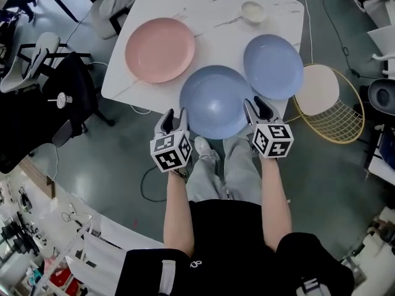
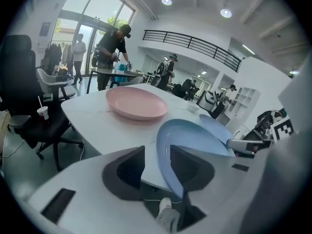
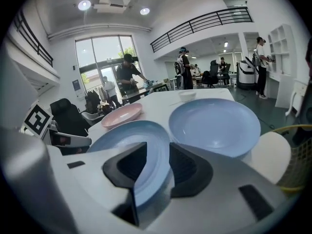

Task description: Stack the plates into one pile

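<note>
Three plates lie on the white table: a pink plate at the left, a blue plate at the right, and a nearer blue plate that overhangs the front edge. My left gripper is at the near plate's left rim, my right gripper at its right rim. In the left gripper view the rim of that plate passes between the spread jaws of the left gripper, with a gap beside it. In the right gripper view the same plate sits loosely between the right gripper's jaws.
A small white bowl stands at the table's far side. A gold wire basket with a cream round top is on the floor to the right. Black office chairs stand to the left. People work at tables far behind.
</note>
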`<state>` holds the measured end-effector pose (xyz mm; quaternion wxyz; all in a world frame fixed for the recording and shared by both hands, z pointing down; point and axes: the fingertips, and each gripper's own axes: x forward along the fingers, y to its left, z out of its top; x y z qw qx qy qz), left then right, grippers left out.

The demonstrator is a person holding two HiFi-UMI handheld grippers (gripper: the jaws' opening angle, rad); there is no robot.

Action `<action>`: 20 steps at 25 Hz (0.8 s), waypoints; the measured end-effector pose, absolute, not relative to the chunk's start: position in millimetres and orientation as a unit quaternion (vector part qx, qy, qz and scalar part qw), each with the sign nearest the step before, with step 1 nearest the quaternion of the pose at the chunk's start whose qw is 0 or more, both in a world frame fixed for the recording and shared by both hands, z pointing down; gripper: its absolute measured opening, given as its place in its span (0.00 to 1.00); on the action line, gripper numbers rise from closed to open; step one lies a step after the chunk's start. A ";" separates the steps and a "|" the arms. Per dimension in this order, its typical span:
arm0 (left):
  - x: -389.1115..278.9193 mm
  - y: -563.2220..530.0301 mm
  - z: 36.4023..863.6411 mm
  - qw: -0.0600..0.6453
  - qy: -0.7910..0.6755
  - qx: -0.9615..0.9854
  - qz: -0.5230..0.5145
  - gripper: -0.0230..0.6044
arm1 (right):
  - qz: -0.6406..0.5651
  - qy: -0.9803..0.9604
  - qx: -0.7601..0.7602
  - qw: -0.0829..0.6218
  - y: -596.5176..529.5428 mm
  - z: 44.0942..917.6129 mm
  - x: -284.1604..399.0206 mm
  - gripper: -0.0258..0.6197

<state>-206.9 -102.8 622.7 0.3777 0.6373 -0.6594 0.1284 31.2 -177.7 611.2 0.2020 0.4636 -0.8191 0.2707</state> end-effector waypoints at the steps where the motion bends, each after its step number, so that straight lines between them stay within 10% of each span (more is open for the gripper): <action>1: -204.5 -101.2 624.9 0.380 -0.656 0.639 0.129 0.32 | 0.273 -0.814 0.470 0.206 -176.5 615.1 36.7 0.28; 20: -190.7 -92.3 645.6 0.414 -0.658 0.614 0.138 0.16 | 0.337 -0.795 0.453 0.223 -170.8 652.0 34.3 0.24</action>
